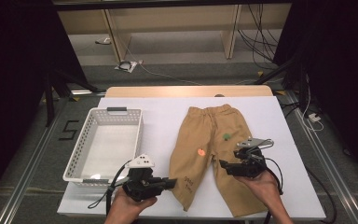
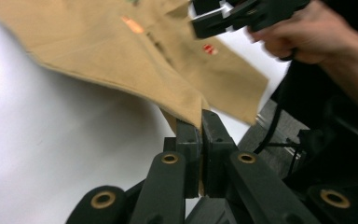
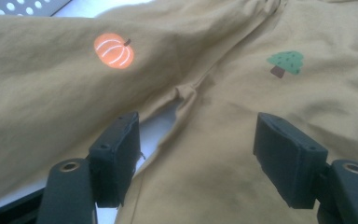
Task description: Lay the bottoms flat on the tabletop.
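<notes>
Left gripper [image 2: 200, 128] clamped on hem corner of tan trousers [image 1: 212, 140], which lie flat on white table [image 1: 279, 121] beside white basket [image 1: 105, 140]. Right gripper [image 3: 196, 154] jaws wide apart over right leg, near crotch seam.

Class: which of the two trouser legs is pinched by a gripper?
The leg with the pumpkin: the left gripper is shut on its hem; the other leg lies flat.
</notes>
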The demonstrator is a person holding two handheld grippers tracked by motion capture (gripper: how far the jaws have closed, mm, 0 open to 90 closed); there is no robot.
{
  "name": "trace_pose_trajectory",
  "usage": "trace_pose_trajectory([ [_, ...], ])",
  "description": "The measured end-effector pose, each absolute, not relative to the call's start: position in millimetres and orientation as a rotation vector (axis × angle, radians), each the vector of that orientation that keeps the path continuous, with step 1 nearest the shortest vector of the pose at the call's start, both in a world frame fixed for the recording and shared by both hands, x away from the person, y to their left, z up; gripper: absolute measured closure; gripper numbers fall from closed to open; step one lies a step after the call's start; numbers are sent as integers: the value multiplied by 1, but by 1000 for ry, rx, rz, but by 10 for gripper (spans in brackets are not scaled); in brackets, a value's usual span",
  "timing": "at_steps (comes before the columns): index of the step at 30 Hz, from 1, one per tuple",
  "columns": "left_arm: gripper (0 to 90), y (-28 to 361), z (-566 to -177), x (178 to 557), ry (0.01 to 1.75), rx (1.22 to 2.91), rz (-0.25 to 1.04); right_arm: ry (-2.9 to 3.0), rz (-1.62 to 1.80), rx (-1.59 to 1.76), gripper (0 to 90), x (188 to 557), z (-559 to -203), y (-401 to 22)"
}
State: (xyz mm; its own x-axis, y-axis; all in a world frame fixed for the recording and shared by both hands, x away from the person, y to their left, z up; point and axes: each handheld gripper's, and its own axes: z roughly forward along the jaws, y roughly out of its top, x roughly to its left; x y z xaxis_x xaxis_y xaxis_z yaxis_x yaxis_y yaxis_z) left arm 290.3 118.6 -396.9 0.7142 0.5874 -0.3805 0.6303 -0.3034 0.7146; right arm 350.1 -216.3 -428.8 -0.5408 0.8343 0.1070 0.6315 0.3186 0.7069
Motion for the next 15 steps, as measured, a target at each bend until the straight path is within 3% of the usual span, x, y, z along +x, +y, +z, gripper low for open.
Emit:
trace_pose_trajectory([
  [7, 868, 132, -433, 296, 1037, 2087, -91, 2331, 1026, 1305, 327, 349, -430, -213],
  [15, 868, 135, -459, 298, 1096, 2275, 14, 2356, 1000, 1286, 328, 346, -432, -209],
])
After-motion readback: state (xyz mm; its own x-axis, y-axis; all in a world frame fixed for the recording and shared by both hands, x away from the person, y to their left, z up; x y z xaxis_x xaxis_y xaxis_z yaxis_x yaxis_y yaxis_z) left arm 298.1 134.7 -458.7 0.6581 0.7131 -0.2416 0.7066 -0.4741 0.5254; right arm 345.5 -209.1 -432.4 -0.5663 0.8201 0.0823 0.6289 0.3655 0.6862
